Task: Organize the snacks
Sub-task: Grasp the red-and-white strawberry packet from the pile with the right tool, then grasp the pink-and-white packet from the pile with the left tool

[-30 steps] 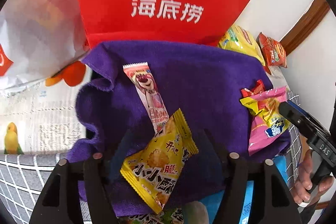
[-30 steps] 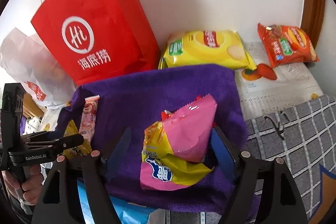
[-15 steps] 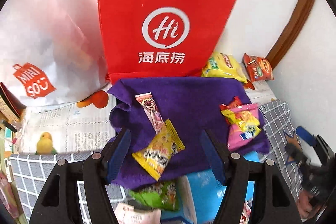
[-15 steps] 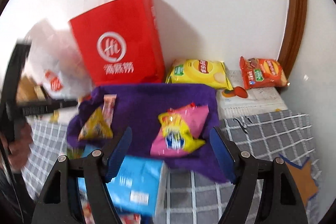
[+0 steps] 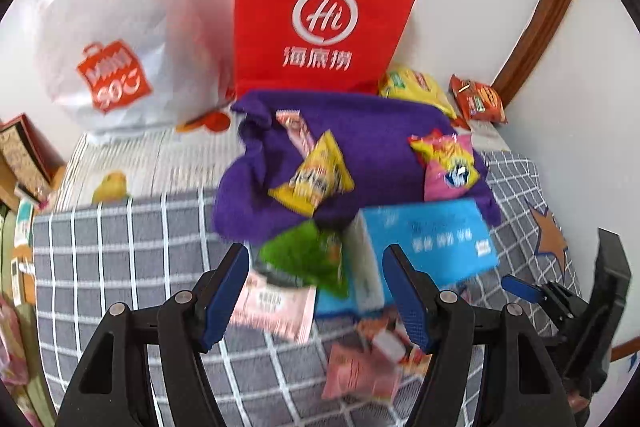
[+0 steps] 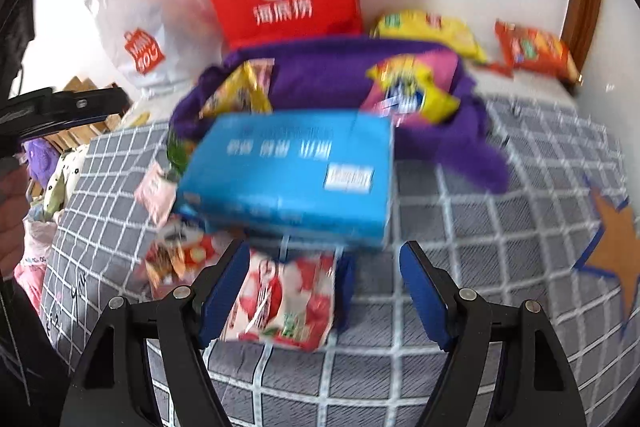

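On the checked grey cloth [image 5: 120, 267], snacks are spread toward the far edge, where a purple towel [image 5: 372, 131] is laid in front of a red paper bag [image 5: 320, 15] and a white plastic bag [image 5: 108, 39] standing against the wall. 3 packets are seen on the towel: a yellow packet [image 5: 314, 175] overlapping a pink stick packet [image 5: 298, 127] toward its left side, and a pink-and-yellow packet [image 5: 448, 163] near its right edge. A blue box [image 6: 296, 171] is set against the towel's near edge, with a green packet [image 5: 308, 255] just beside it on the left. Nearer still, a red-and-white packet [image 6: 284, 303] lies flat on the cloth. At the far right corner, a yellow chip bag [image 6: 432, 27] and an orange bag [image 6: 532, 51] are placed.

The left gripper [image 5: 316, 299] and the right gripper [image 6: 324, 291] are both held with jaws wide apart above the cloth; nothing is gripped by either.
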`<state>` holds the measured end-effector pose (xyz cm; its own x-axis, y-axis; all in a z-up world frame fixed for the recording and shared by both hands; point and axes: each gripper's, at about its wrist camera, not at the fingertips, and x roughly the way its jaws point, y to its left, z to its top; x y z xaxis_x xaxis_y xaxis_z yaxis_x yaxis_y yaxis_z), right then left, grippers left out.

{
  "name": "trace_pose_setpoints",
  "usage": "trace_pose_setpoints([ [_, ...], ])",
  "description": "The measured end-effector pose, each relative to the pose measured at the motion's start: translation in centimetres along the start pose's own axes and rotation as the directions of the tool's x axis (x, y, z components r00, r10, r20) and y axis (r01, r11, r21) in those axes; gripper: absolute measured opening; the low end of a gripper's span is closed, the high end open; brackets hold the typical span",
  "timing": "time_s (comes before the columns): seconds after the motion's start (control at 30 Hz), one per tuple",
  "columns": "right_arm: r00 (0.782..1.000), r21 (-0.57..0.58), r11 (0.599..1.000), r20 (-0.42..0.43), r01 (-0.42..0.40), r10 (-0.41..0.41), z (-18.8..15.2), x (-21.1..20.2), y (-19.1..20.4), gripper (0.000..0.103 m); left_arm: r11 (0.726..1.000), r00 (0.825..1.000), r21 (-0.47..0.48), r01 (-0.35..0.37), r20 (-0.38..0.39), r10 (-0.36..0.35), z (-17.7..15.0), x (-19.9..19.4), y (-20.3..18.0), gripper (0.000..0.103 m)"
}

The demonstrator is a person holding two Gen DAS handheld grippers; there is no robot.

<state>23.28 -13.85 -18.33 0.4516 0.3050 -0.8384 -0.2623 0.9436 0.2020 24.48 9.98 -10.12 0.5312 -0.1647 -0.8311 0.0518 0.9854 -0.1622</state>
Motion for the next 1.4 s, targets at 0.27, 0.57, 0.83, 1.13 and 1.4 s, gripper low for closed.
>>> trace_pose_setpoints([
  [0.27, 0.999, -0.040, 0.999, -0.043, -0.004, 0.003, -2.3, 2.3, 1.8, 0.070, 0.999, 1.000, -0.052, 0.002, -0.031, -0.003, -3.5, -0.3, 1.5, 0.067],
  [0.57, 0.998, -0.097, 0.995, 0.069, -0.001, 0.007, -3.3, -2.2, 1.1, 0.042, 0.997, 0.999, -0.079, -0.007, -0.033, 0.004, -5.1, -0.9, 2.5, 0.067],
  [0.83, 0.995, -0.046, 0.996, 0.067, 0.079, -0.076, -5.0, -3.7, -2.3, 0.042, 0.994, 0.998, -0.109, -0.012, -0.063, 0.005, -6.8, 0.0, 3.1, 0.067],
  [1.13, 0.995, -0.002, 0.995, 0.016, 0.098, -0.098, -6.2, -3.0, -4.9, 0.080, 0.991, 0.995, -0.132, -0.020, -0.101, 0.006, -7.8, 1.2, 3.4, 0.067],
  [1.4, 0.997, -0.030, 0.997, -0.025, 0.074, -0.075, -5.6, 0.5, -4.2, 0.081, 0.991, 0.994, -0.128, -0.029, -0.107, 0.015, -8.1, 1.3, 3.1, 0.067],
])
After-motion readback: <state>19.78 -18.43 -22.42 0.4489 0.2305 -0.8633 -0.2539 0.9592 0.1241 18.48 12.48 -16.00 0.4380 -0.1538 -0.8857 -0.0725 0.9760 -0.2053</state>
